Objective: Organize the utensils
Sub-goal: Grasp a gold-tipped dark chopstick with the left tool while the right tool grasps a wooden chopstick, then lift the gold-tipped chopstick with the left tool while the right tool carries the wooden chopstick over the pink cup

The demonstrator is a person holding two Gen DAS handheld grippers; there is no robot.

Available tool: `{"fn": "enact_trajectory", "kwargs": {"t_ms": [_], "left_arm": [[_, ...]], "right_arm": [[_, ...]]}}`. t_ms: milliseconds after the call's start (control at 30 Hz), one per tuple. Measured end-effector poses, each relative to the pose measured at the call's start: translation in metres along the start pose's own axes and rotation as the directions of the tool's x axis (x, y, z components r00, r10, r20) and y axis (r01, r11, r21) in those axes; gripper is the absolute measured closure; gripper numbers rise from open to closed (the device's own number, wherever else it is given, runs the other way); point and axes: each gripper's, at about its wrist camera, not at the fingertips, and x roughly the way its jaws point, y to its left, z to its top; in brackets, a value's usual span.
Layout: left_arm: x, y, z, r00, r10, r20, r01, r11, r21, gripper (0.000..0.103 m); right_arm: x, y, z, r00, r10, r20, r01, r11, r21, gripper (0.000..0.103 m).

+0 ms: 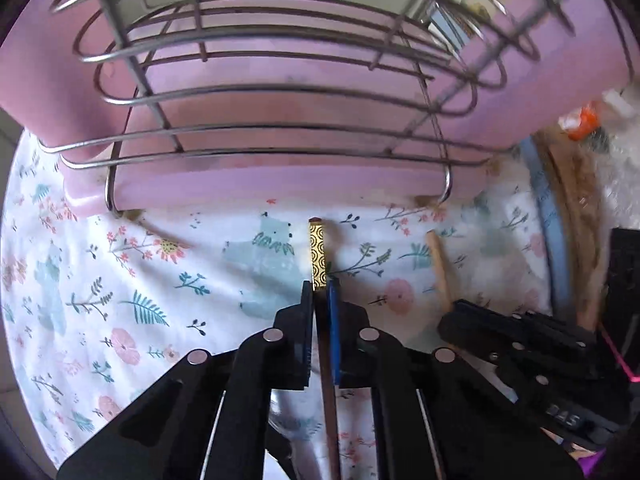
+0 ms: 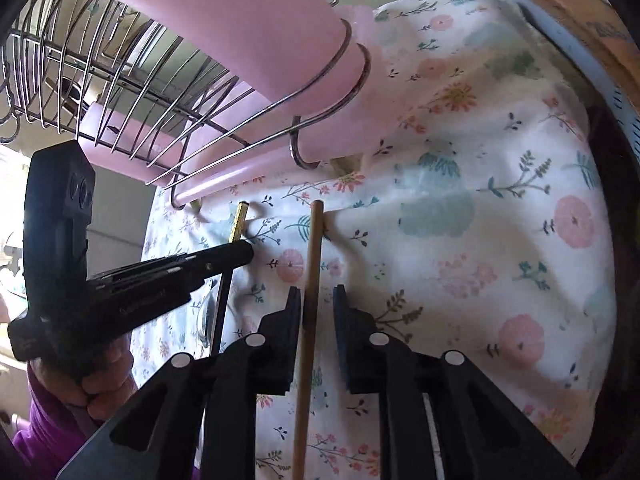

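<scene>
A floral cloth (image 1: pixel 132 280) covers the surface, and at its far edge stands one wire rack (image 1: pixel 256 92) with a pink tray (image 1: pixel 248 188) under it. Two long utensils lie on the cloth in front of the rack, roughly side by side, both with their long axes running away from the person toward it.

One is a dark utensil with a gold patterned handle end (image 1: pixel 317 254); the left tool (image 1: pixel 320 292) is closed on its shaft, gripping it just behind the gold part, with the tip stopping just short of the tray. The other is a plain wooden stick (image 2: pixel 312 280), probably a chopstick. It passes lengthwise between the jaws of the right tool (image 2: pixel 316 300), which stand apart from it on both sides, so it is straddled but not clamped.

Each tool is nearest its own utensil, and the rack lies straight ahead of both.
</scene>
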Motion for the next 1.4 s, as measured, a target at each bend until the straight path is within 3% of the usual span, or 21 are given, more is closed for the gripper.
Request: {"fn": "enact_trajectory", "kwargs": {"t_ms": [267,333,367,567,800,1033,1200,1400], "left_arm": [[-0.029,0.013,-0.009,0.995,-0.082,0.059,0.086,0.994,-0.070,0.098],[-0.036,0.012,-0.014,0.992,-0.098,0.078,0.104,0.992,-0.075,0.098],[-0.039,0.013,-0.016,0.991,-0.101,0.088,0.108,0.991,-0.078,0.098],[-0.061,0.029,-0.031,0.981,-0.125,0.150,0.140,0.986,-0.095,0.098],[-0.089,0.040,-0.041,0.966,-0.126,0.227,0.148,0.986,-0.081,0.098],[-0.129,0.057,-0.058,0.927,-0.153,0.342,0.186,0.980,-0.067,0.098],[-0.162,0.067,-0.067,0.882,-0.157,0.445,0.195,0.980,-0.039,0.098],[-0.204,0.081,-0.071,0.818,-0.148,0.555,0.189,0.982,-0.017,0.098]], "right_arm": [[0.008,-0.006,0.015,0.996,0.058,-0.068,-0.059,0.998,0.000,0.083],[0.008,-0.008,0.017,0.996,0.060,-0.065,-0.060,0.998,-0.003,0.089],[0.008,-0.010,0.017,0.997,0.046,-0.060,-0.047,0.999,-0.003,0.095],[0.004,-0.013,0.011,0.998,0.055,-0.014,-0.055,0.998,0.013,0.097],[-0.030,-0.009,-0.007,0.989,0.089,0.117,-0.090,0.996,0.006,0.096],[-0.078,0.023,-0.019,0.941,0.073,0.330,-0.056,0.997,-0.062,0.096],[-0.110,0.053,-0.030,0.886,0.053,0.460,-0.003,0.994,-0.109,0.096],[-0.136,0.081,-0.034,0.831,0.034,0.556,0.059,0.987,-0.148,0.096]]}}
